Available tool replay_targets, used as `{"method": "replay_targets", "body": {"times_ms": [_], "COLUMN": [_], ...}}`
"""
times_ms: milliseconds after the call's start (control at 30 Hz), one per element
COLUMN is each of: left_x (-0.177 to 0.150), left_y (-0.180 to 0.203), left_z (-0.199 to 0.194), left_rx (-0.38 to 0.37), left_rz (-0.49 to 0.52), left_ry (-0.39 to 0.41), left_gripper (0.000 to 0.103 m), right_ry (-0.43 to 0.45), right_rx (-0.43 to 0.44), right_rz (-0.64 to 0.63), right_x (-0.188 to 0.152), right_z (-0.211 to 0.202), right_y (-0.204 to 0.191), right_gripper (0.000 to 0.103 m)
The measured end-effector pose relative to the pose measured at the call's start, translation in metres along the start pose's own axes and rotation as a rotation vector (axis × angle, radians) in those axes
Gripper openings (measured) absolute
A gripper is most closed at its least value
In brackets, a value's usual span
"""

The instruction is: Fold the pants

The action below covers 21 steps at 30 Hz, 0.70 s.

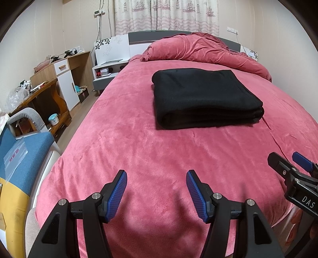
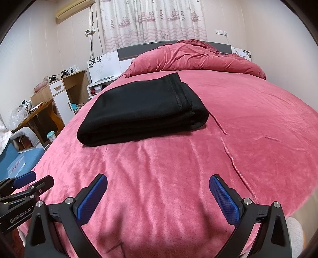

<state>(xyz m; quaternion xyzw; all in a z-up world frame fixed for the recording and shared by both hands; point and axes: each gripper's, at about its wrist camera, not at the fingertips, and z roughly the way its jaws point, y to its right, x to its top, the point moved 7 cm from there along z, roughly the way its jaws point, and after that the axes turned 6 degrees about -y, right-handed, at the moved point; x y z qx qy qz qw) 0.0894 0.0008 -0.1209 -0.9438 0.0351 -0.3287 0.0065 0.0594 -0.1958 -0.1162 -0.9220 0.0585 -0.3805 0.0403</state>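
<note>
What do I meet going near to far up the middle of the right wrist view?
Open right tongs → bare pink plush bedspread → folded black pants → crumpled pink duvet → grey headboard → ship-print curtain.

A pink-covered bed [image 1: 159,158] faces ship-print curtains [image 1: 165,15], wooden desk [image 1: 49,87] at left.

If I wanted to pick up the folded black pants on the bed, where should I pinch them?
Probably the thick rounded fold edge of the black pants, the side facing both grippers. The layers join there, so a pinch from the near side, low along the pink blanket, should hold them together. The stitched end shows loose stacked edges that could slip apart.
</note>
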Motion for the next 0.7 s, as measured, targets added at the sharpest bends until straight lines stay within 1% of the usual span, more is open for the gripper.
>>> {"method": "replay_targets", "body": {"times_ms": [400,700], "left_x": [-0.0006,-0.0026], "left_y": [0.0002,-0.0053], "left_z": [0.0010,0.0028], "left_rx": [0.002,0.029], "left_rz": [0.000,-0.018], "left_ry": [-0.005,-0.013], "left_gripper": [0.063,0.063], "right_ry": [-0.010,-0.016], "right_rx": [0.005,0.010], "right_rz": [-0.002,-0.006], "right_x": [0.0002,-0.0001], "right_z": [0.0020,0.0038], "right_y": [0.0002,0.0013], "right_gripper": [0.103,0.103]}}
